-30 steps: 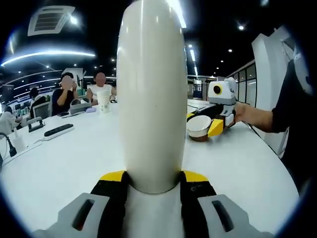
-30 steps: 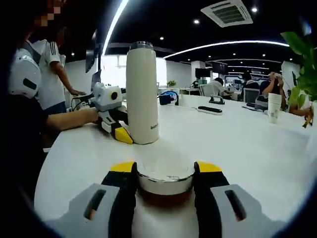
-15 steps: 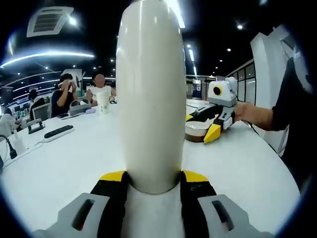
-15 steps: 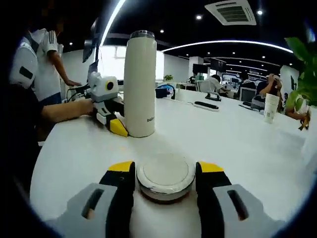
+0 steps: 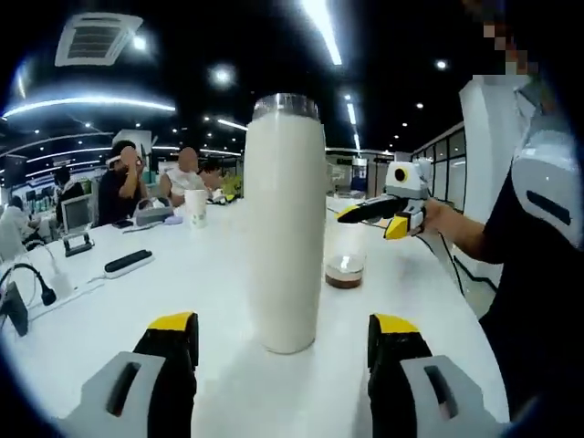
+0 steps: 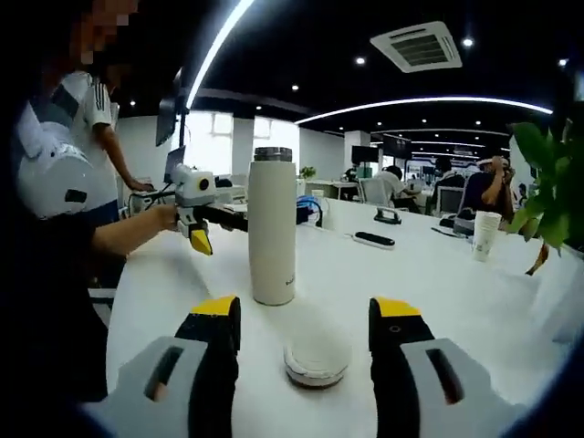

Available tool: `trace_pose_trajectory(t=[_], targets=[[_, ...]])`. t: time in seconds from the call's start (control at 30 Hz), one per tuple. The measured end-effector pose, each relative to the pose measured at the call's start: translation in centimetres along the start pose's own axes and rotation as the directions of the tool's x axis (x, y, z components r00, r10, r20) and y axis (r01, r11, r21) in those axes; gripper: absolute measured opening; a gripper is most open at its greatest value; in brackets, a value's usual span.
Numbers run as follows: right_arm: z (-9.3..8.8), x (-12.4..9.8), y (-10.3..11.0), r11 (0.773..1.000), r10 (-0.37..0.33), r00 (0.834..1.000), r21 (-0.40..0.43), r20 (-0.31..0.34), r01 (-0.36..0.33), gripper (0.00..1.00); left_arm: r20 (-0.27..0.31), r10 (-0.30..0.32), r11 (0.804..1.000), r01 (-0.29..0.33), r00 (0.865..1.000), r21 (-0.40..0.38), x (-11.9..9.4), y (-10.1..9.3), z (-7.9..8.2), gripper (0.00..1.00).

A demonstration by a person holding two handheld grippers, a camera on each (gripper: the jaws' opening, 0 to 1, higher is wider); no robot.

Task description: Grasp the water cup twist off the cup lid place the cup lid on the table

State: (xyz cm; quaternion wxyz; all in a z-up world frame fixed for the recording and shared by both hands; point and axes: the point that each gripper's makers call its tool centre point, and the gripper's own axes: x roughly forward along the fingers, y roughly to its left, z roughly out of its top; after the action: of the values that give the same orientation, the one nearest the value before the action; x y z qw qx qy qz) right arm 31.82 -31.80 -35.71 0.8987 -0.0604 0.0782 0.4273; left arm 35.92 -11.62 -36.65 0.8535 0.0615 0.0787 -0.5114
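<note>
The tall white water cup (image 5: 285, 228) stands upright on the white table (image 5: 119, 319), its metal-rimmed mouth uncovered. My left gripper (image 5: 283, 339) is open, its yellow-tipped jaws well apart on either side of the cup's base and not touching it. The cup lid (image 6: 317, 358) lies flat on the table, in front of the cup (image 6: 272, 228). My right gripper (image 6: 306, 315) is open, with the lid lying free between and just beyond its jaws. The lid (image 5: 345, 265) also shows to the right behind the cup, below the raised right gripper (image 5: 388, 217). The left gripper (image 6: 203, 226) hovers beside the cup, held in a hand.
Seated people, a paper cup (image 5: 195, 205) and a power strip (image 5: 128, 263) occupy the far side of the table. A green plant (image 6: 547, 201) and another paper cup (image 6: 482, 235) stand at the right. The person's dark-sleeved arm runs along the table's near edge.
Both grippers have opened and drawn back. The left one let go of the cup, the right one let go of the lid, which now rests on the table.
</note>
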Motion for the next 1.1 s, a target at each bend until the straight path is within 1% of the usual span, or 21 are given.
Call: trace_pose_trajectory(t=[0.07,0.13,0.2,0.27,0.33,0.4,0.47,0.57,0.63,0.7,0.77,0.83,1.0,1.1], targets=[[0.4,-0.4,0.0,1.000,-0.006,1.000,-0.013,0.004,0.006,0.59,0.033,0.012,1.000,-0.013,0.999,0.007,-1.4,0.4,1.2,0.76],[0.6,-0.8,-0.2,1.000,-0.019,1.000,-0.019,-0.001,0.019,0.59,0.049,0.023,1.000,-0.023,0.999,0.006,-2.9,0.8,2.2,0.76],[0.7,-1.3,-0.6,0.999,-0.036,0.999,0.014,-0.015,0.036,0.59,0.043,0.030,1.000,-0.029,0.999,-0.009,-3.9,1.2,2.6,0.77],[1.0,-1.7,-0.6,0.999,-0.039,0.999,0.019,-0.011,0.039,0.59,0.037,0.041,0.999,-0.040,0.998,-0.026,-4.7,1.5,2.8,0.77],[1.3,-2.0,-0.6,0.999,-0.045,0.999,0.014,-0.002,0.045,0.59,0.052,0.047,0.998,-0.045,0.998,-0.034,-5.3,1.7,3.2,0.77],[1.4,-2.1,-0.6,0.998,-0.055,0.998,0.008,0.007,0.055,0.59,0.063,0.053,0.998,-0.051,0.997,-0.028,-5.5,1.8,3.3,0.77],[1.4,-2.1,-0.9,0.998,-0.058,0.998,0.004,0.008,0.058,0.60,0.062,0.054,0.998,-0.053,0.997,-0.025,-5.4,1.9,3.2,0.77],[1.2,-2.1,-1.6,0.997,-0.076,0.997,0.005,0.005,0.076,0.60,0.041,0.048,0.999,-0.047,0.998,-0.021,-5.0,1.5,2.3,0.79],[1.3,-2.1,-1.6,0.997,-0.073,0.997,0.013,0.005,0.073,0.61,0.030,0.036,0.999,-0.036,0.999,-0.005,-4.7,1.0,1.7,0.81],[1.3,-2.1,-1.5,0.998,-0.066,0.998,0.008,0.005,0.066,0.61,0.012,0.029,1.000,-0.029,0.999,0.000,-4.4,0.9,1.1,0.81],[1.1,-2.2,-1.8,0.997,-0.073,0.997,0.005,-0.004,0.073,0.61,0.007,0.030,1.000,-0.030,1.000,0.000,-4.4,0.9,0.9,0.81],[0.9,-2.3,-2.0,0.997,-0.076,0.997,0.003,-0.010,0.076,0.62,0.001,0.059,0.998,-0.059,0.998,0.019,-4.4,1.4,0.8,0.81],[0.8,-2.7,-2.2,0.996,-0.084,0.996,0.003,-0.014,0.084,0.62,0.026,0.060,0.998,-0.060,0.998,0.019,-4.8,1.2,1.5,0.80],[1.0,-2.8,-2.4,0.996,-0.092,0.996,-0.012,-0.003,0.092,0.63,0.021,0.070,0.997,-0.071,0.997,0.031,-4.8,1.1,1.6,0.80]])
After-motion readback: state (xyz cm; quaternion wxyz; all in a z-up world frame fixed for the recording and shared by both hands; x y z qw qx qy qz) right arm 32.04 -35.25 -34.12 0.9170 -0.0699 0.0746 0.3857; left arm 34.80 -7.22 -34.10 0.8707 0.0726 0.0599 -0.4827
